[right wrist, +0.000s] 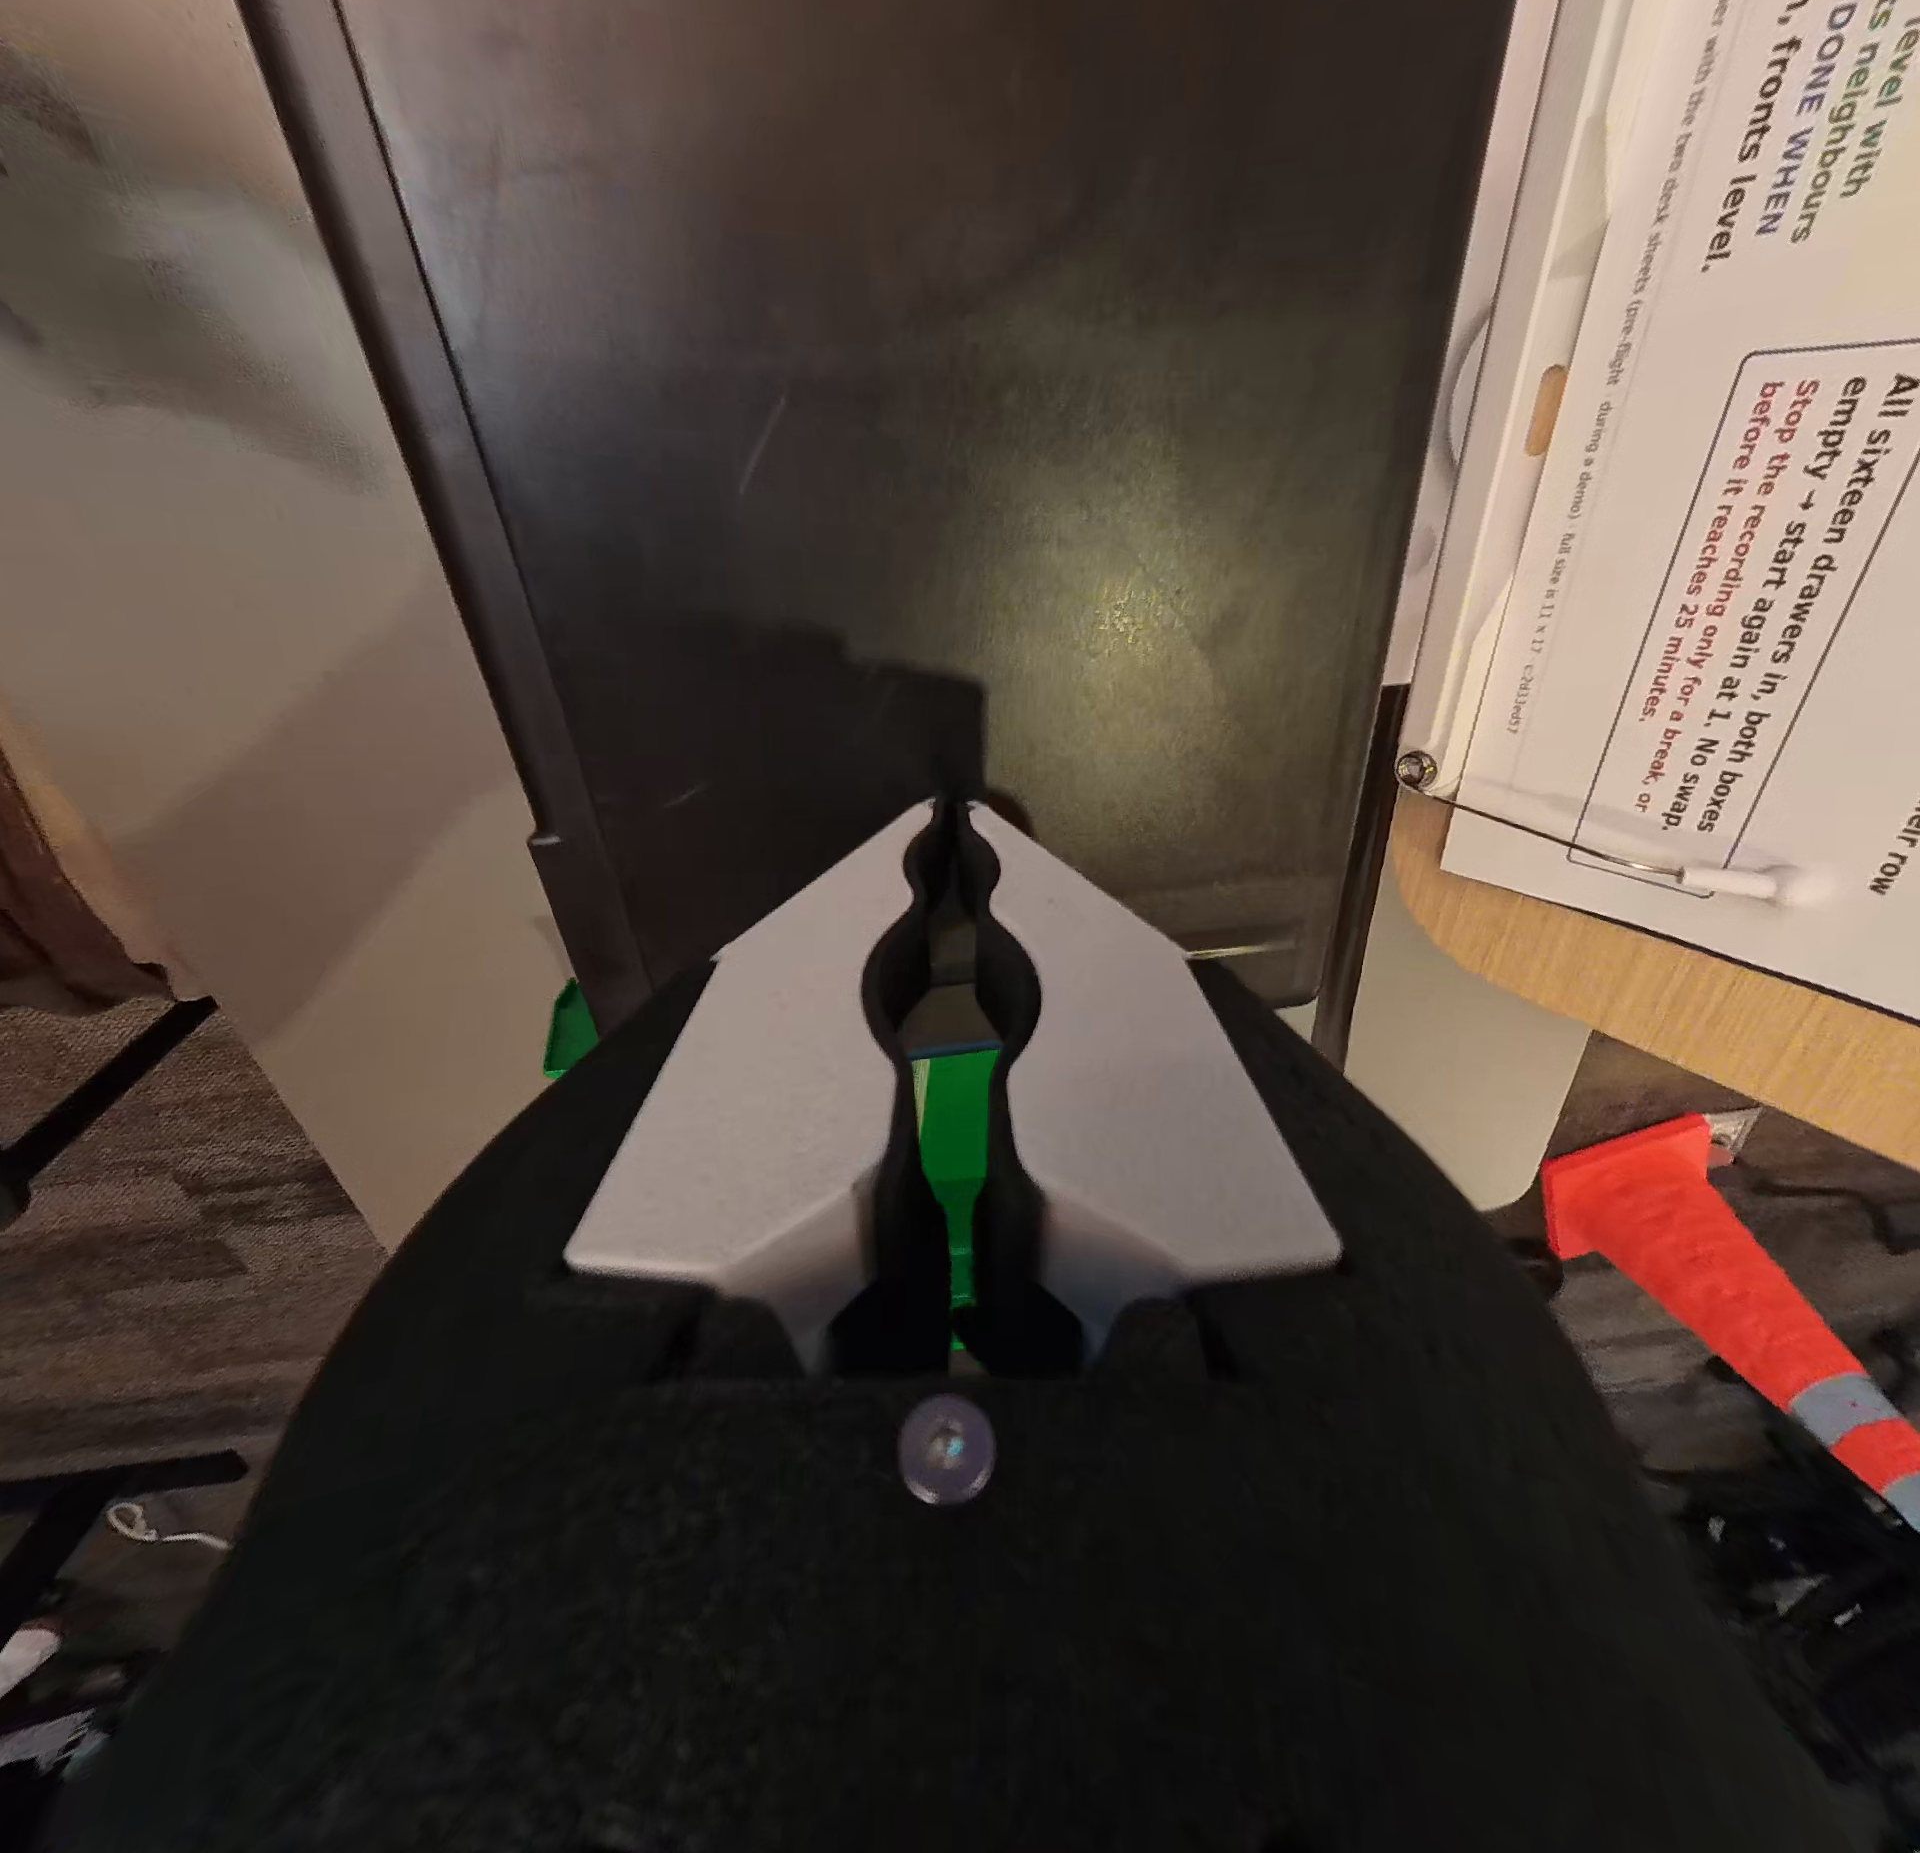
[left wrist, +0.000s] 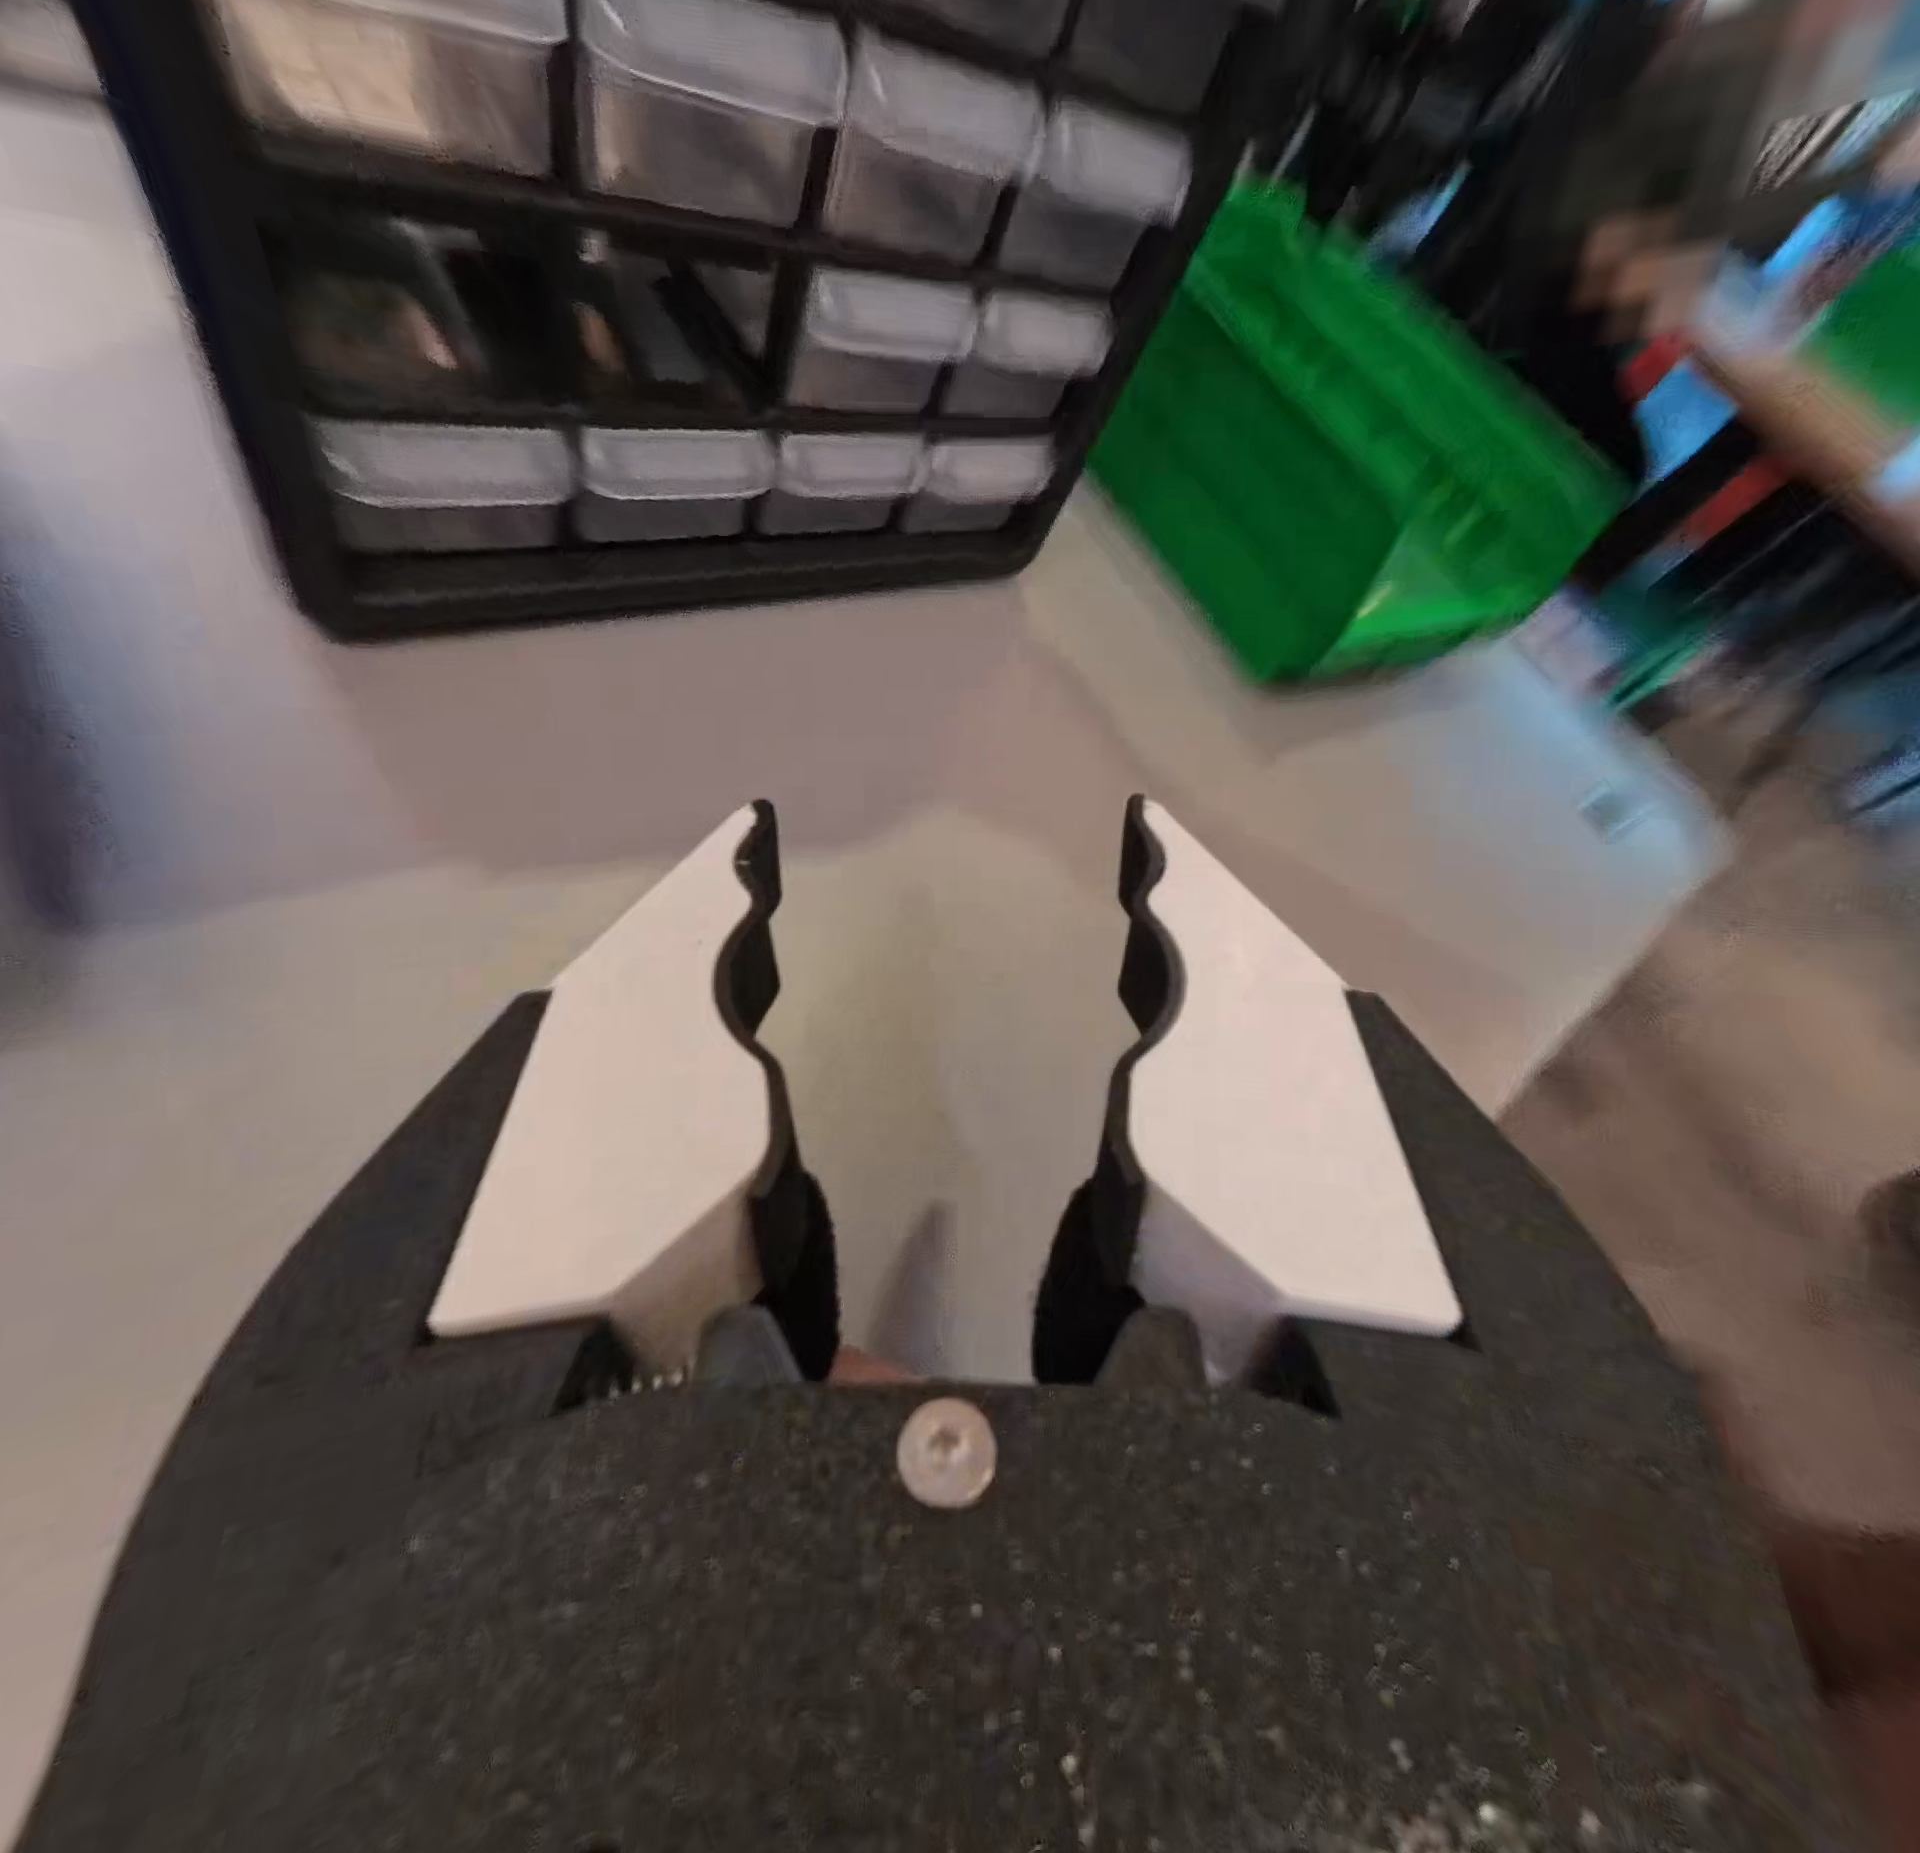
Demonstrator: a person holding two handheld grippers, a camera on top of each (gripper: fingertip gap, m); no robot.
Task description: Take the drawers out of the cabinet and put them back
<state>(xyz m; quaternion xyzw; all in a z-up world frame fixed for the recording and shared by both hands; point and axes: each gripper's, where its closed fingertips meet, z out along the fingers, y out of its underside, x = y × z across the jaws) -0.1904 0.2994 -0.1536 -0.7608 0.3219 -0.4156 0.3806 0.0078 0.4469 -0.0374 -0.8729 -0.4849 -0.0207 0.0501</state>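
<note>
The left tool [left wrist: 948, 816] hovers with its jaws wide apart and empty above the pale desk [left wrist: 260, 972]. Ahead of it stands the black cabinet [left wrist: 665, 588], tilted and blurred in the view; about fourteen translucent drawers [left wrist: 675, 473] sit in its slots, and two slots [left wrist: 499, 307] in the second row from the bottom gape open. A green bin [left wrist: 1309, 473] rests ahead to the right. The right tool [right wrist: 952, 816] has its jaws pinched together at the tips, gripping nothing visible, facing a dark panel [right wrist: 935, 349]. One printed sheet [right wrist: 1683, 453] lies on a wooden desk [right wrist: 1621, 962] to its right, one orange cone [right wrist: 1704, 1273] on the carpet below.
</note>
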